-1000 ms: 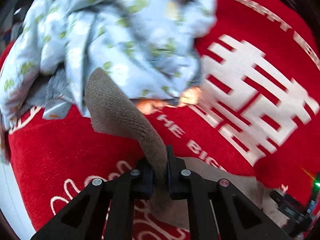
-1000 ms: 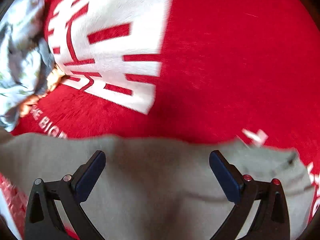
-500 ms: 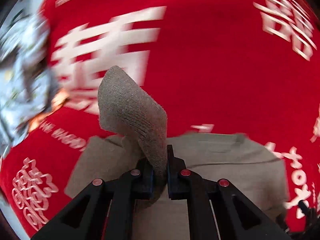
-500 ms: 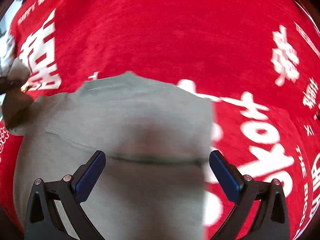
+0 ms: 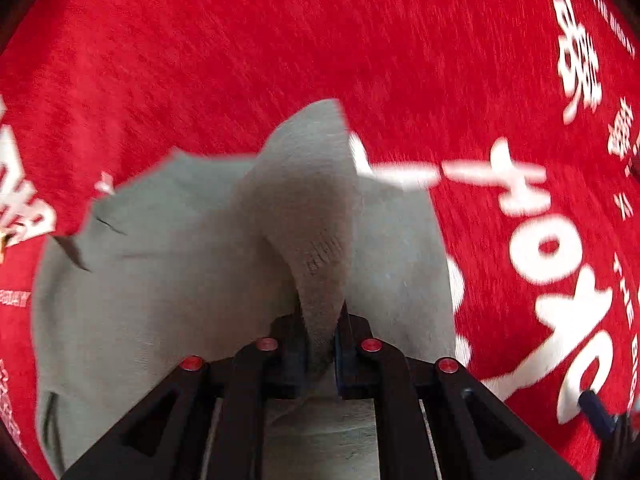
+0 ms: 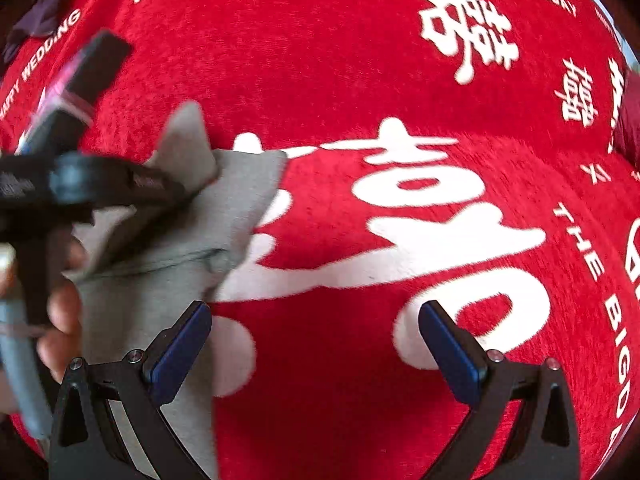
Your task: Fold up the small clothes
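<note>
Beside right gripper: person's hand.

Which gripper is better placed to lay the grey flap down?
Left. The left gripper is shut on the grey garment; the right gripper is open, holding nothing, over the red cloth.

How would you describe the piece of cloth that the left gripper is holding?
A red cloth with white lettering covers the surface. On it lies a plain grey garment. The left gripper pinches one flap of it upright, the only raised part.
</note>
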Motion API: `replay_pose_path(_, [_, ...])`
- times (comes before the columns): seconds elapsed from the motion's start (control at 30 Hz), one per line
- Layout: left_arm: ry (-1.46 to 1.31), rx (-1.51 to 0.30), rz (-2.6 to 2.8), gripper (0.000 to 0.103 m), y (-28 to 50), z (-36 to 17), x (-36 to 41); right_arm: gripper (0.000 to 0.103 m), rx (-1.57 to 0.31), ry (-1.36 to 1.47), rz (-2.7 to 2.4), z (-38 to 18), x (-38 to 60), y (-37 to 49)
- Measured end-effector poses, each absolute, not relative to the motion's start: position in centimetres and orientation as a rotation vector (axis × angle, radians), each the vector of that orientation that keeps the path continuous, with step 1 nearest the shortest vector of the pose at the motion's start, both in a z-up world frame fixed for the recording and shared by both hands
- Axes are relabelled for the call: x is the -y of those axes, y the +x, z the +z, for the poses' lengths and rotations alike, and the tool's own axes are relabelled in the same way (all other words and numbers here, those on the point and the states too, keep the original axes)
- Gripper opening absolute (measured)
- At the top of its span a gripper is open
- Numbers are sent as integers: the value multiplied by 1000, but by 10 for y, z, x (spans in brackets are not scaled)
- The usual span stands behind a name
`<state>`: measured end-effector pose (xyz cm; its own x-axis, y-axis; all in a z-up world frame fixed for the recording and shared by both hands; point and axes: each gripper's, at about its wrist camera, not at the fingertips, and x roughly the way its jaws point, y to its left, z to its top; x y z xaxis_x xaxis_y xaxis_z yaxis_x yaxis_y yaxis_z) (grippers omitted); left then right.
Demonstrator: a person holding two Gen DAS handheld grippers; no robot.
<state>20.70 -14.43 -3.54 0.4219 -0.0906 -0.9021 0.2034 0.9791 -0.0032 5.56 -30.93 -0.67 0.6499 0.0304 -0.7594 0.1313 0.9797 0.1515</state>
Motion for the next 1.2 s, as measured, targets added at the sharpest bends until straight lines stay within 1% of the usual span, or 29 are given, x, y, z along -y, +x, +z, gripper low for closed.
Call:
replay_pose_path(0.07, [87,-1109,-207,11,206,-35,140,103,-855,219,-61,-10,316,52])
replay_pose_path(0.2, [23,-1169,-261,11,211,-24,120,103,-856,269,-56,-15,324,51])
replay_pose_path(0.37, [-54,-1145,-346,11,198,5,71,103,-823,298,-27,-4,324,55])
replay_pose_path(0.5, [-34,-1089,-394,11,189,24,57,103,-813,280,-3,8,311,71])
replay_pose_path(0.63, [-58,-1061,-421,11,187,30,40,103,-815,240,36,20,286,89])
replay_pose_path(0.77, [-77,-1084,-293,11,196,8,-11,103,-810,175,79,32,248,117])
replay_pose_path(0.87, [-186,-1142,-172,11,203,-23,-79,103,-828,109,97,34,214,149])
replay_pose_path(0.93, [-236,-1174,-118,11,204,-43,-111,103,-856,58,103,31,187,177])
replay_pose_path(1.07, [-328,-1155,-78,11,200,-60,-166,103,-953,-53,94,8,149,227])
replay_pose_path(1.13, [-378,-1148,-108,11,199,-60,-177,99,-1030,-84,56,-12,151,238])
replay_pose_path(1.17, [-367,-1145,-105,11,198,-59,-178,85,-1069,-71,-17,-21,164,238])
replay_pose_path(1.2, [-315,-1139,-97,11,198,-56,-174,79,-1077,-15,-45,-24,180,235])
